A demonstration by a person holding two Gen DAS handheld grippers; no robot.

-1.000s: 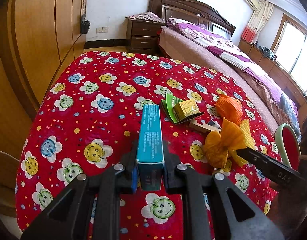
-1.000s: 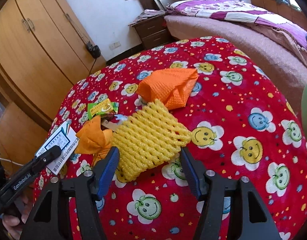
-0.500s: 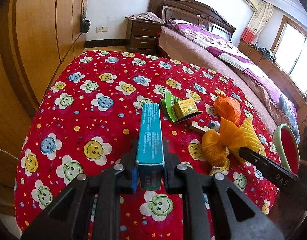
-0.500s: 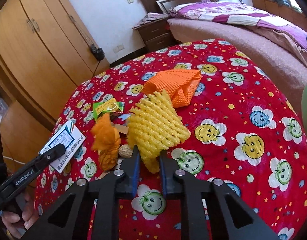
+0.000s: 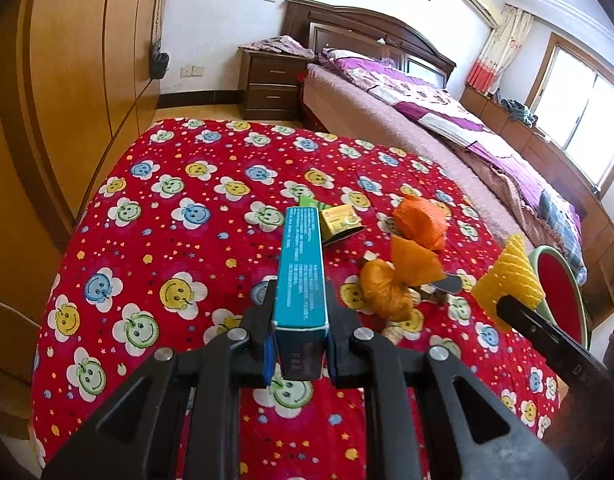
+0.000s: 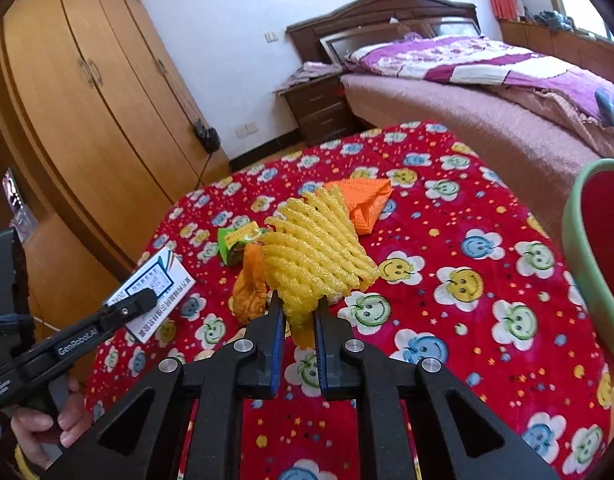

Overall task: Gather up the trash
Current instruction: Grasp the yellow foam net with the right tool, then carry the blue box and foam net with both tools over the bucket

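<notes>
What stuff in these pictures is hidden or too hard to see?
- Bin: cut off by the right edge in the right wrist view; its inside is mostly out of view.
- Small bits behind the orange bag: too small to name, left wrist view.
- Print on the teal box: too blurred to read.
- Green packet: partly hidden by the yellow foam net, right wrist view.

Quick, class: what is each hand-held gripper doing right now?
Left hand-held gripper: closed on the teal box.
Right hand-held gripper: closed on the yellow foam net.
</notes>
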